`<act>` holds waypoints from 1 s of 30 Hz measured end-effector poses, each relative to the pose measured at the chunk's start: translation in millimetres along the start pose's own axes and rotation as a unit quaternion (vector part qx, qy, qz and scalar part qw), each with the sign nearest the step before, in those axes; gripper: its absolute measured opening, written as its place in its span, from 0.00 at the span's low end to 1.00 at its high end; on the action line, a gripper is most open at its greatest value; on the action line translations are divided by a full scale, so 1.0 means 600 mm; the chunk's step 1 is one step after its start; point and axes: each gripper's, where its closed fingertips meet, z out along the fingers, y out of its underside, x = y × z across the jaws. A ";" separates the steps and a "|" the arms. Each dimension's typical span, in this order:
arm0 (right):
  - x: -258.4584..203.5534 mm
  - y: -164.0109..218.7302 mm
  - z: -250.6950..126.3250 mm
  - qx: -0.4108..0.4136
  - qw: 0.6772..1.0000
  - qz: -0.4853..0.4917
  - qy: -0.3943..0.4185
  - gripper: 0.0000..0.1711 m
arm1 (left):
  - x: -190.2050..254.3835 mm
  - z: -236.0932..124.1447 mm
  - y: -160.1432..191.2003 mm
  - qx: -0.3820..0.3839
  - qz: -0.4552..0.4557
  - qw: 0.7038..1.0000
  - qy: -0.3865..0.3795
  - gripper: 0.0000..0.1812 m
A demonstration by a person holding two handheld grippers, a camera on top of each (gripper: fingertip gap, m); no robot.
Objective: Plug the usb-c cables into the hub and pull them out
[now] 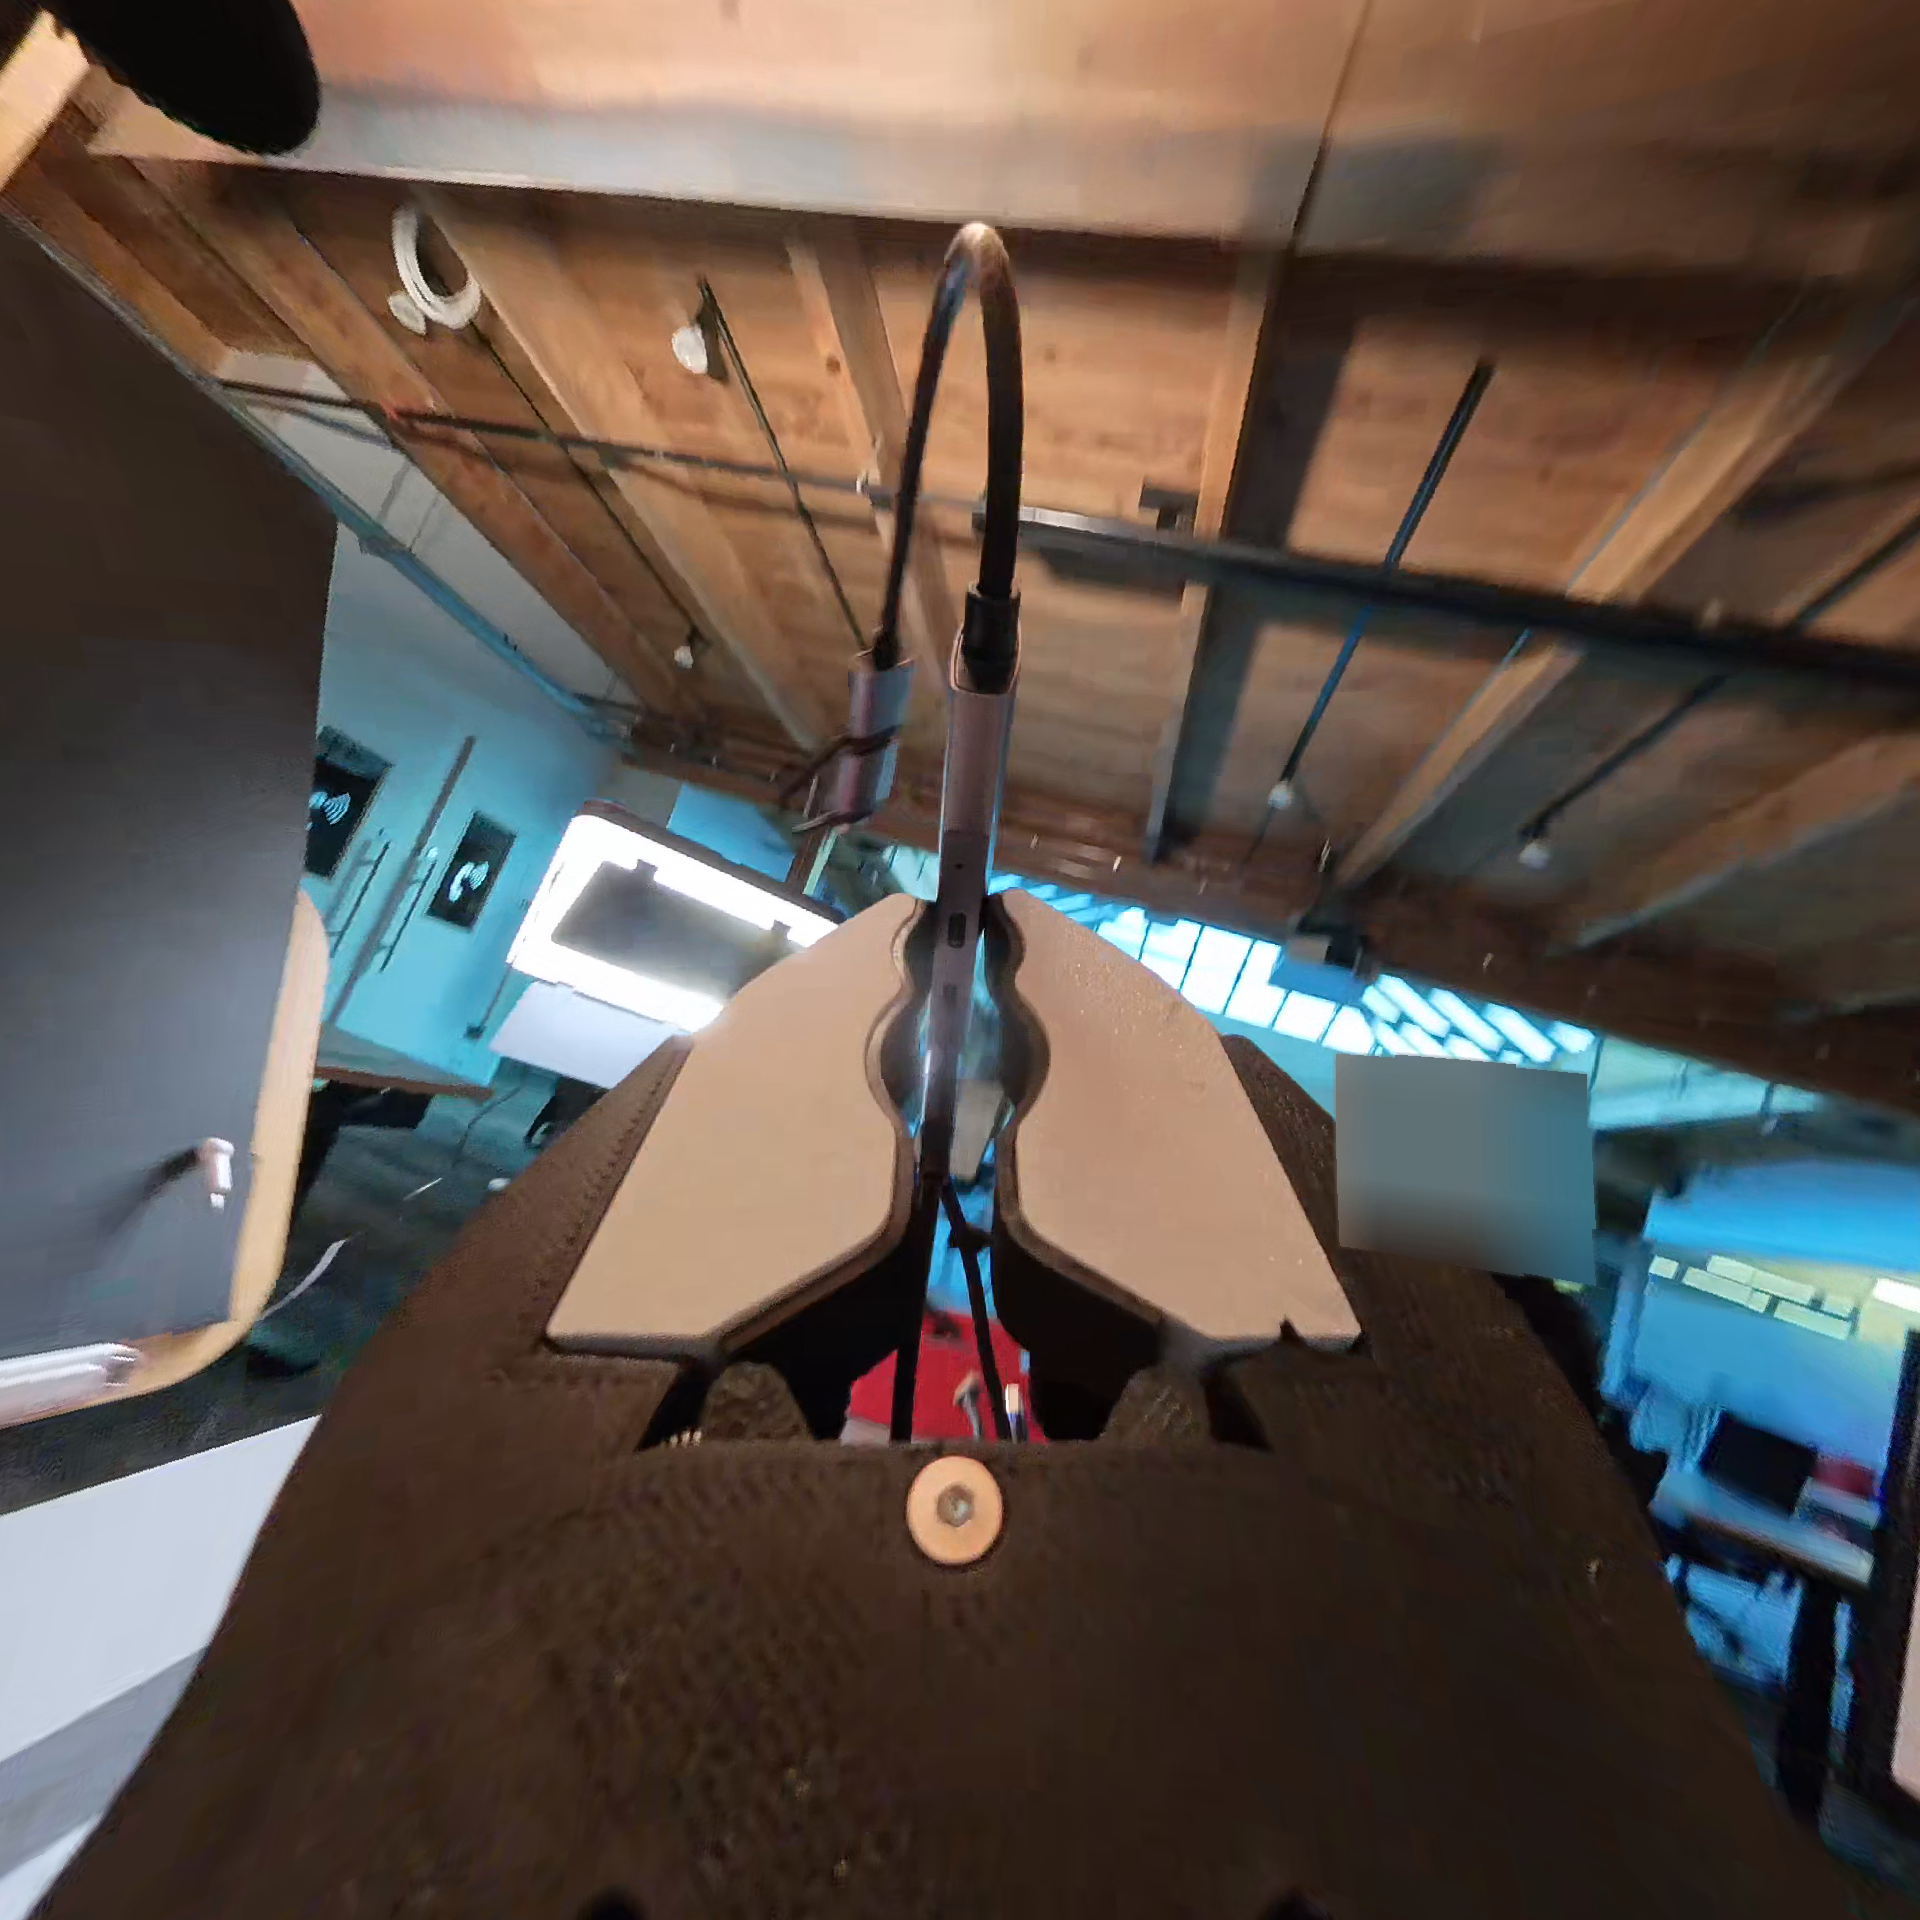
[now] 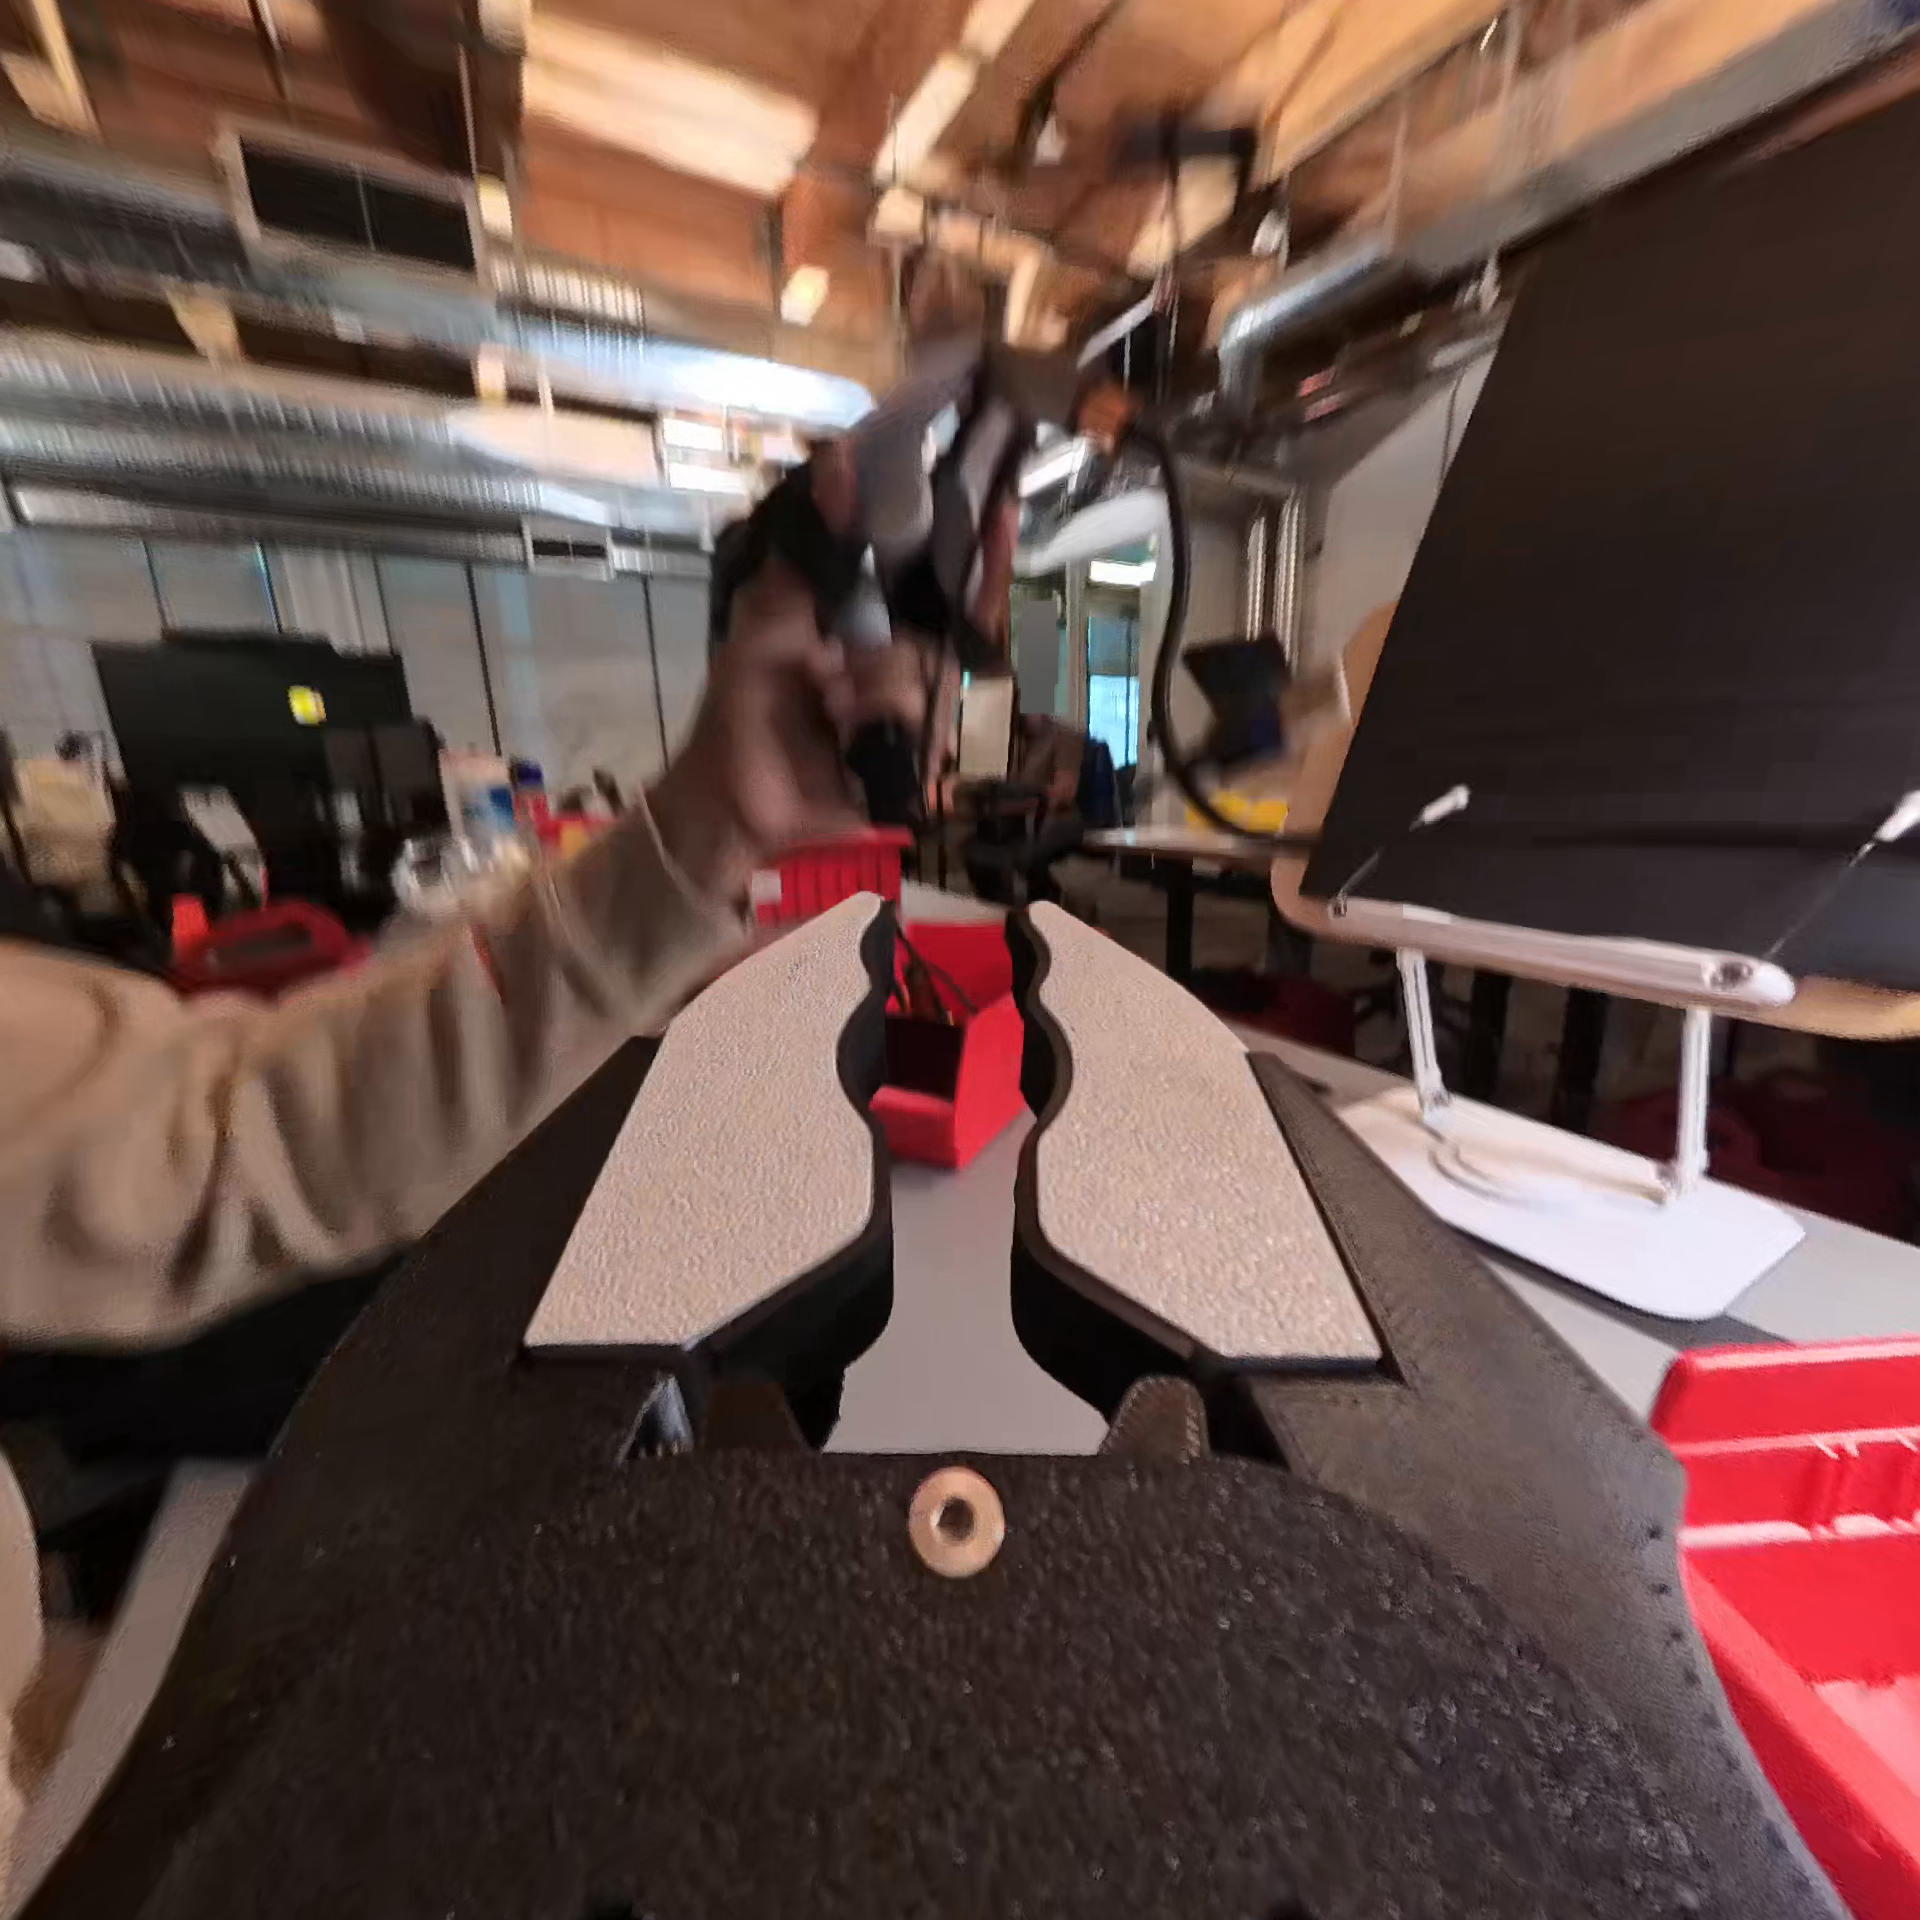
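Slim grey hub [image 1: 968, 831] edge-on, upright; its black cable [image 1: 961, 416] looped overhead

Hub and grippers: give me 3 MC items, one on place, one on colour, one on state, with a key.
1. Where is the hub?
A. Between the left gripper's fingers
B. In the red bin
C. On the white stand

2. What colour is the bin seen between the right gripper's fingers?
A. Blue
B. Red
C. Green

3. What state is the right gripper in?
A. Shut on a cable
B. Shut on the hub
C. Open, holding nothing

Key:
1 A, the left wrist view shows both fingers pressed on the hub's slim grey body, its own cable looping above.
2 B, the bin in the gap is red.
3 C, the fingers stand apart with only the table and bin showing between them.
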 end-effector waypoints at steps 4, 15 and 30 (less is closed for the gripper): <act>-0.010 -0.054 0.008 0.097 0.992 0.075 0.020 0.13 | -0.021 -0.020 0.068 0.050 -0.052 0.997 -0.005 0.05; 0.133 -0.015 0.047 -0.151 0.944 -0.214 0.202 0.14 | 0.032 -0.015 0.153 0.031 -0.059 0.996 0.061 0.05; 0.138 -0.087 -0.022 -0.091 0.949 -0.226 0.199 0.01 | 0.013 -0.019 0.257 -0.189 -0.057 0.980 0.036 0.10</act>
